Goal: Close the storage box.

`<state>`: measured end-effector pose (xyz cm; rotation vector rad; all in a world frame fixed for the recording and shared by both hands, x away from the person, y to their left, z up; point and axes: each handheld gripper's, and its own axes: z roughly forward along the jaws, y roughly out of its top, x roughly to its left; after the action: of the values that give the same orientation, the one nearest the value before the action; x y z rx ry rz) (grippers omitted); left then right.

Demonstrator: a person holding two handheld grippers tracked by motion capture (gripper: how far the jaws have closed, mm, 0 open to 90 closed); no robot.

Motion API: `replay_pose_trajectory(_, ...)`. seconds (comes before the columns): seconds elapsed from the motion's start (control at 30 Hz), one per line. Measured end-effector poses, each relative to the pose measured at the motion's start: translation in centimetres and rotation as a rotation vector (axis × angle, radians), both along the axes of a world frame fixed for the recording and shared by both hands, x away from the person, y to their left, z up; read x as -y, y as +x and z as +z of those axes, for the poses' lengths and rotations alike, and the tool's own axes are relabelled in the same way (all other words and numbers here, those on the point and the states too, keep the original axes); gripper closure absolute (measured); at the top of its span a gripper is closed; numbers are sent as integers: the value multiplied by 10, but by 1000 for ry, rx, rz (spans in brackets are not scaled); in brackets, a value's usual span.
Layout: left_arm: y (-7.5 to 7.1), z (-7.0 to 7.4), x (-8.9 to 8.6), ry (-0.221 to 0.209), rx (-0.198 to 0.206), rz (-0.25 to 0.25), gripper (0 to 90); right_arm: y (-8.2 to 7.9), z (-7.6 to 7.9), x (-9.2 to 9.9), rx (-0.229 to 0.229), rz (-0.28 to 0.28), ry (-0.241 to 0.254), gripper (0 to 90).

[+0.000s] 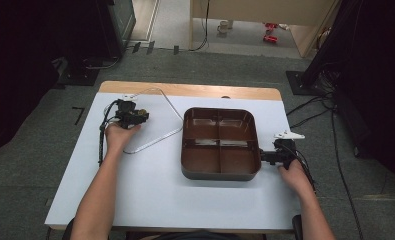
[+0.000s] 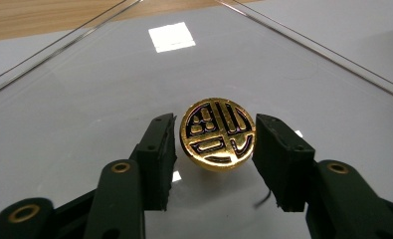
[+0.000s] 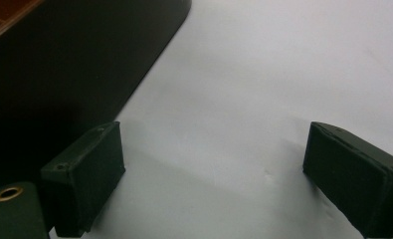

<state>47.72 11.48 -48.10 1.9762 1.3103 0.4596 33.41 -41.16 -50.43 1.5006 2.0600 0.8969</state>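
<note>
Table: we saw a white table with a strip of wood along its far edge.

Tray: a dark brown tray with rounded corners stood on the right half of the table. Inner walls divided it into four compartments, and we saw nothing lying in them.

Lid: a clear, flat lid with a thin raised rim lay on the left half of the table, just beside the tray. In the left gripper view it was glossy and a bright square of light was reflected in it.

Knob: a round gold knob sat in the middle of the lid. Its top face had raised gold lines on a black ground, like a stylised character inside a ring.

Left gripper: the left gripper was over the lid, held by the left hand. Its jaws were spread, one on each side of the knob. The right jaw was almost at the edge of the knob, but we could not tell if it touched; a small gap stayed at the left jaw.

Right gripper: the right gripper was low at the right side of the tray, held by the right hand. In the right gripper view its jaws were spread wide over bare table with nothing between them, and the dark wall of the tray was just beside the left jaw.
</note>
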Motion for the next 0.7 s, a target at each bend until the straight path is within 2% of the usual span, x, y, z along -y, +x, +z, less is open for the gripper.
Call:
replay_pose_trajectory(0.1,-1,0,2,25,16,0,574,0,0,0,0,0,0,86)
replay_pose_trajectory(0.27,0,-1,-2,-20,4,7,584,0,0,0,0,0,0,86)
replay_pose_trajectory(0.53,0,2,-1,-9,-4,15,592,0,0,0,0,-1,1,86)
replay_pose_trajectory(0.6,1,4,-1,-10,-14,33,592,0,0,0,0,-1,1,86)
replay_pose_trajectory(0.7,1,8,-5,-46,-19,51,593,0,0,0,0,-1,1,86)
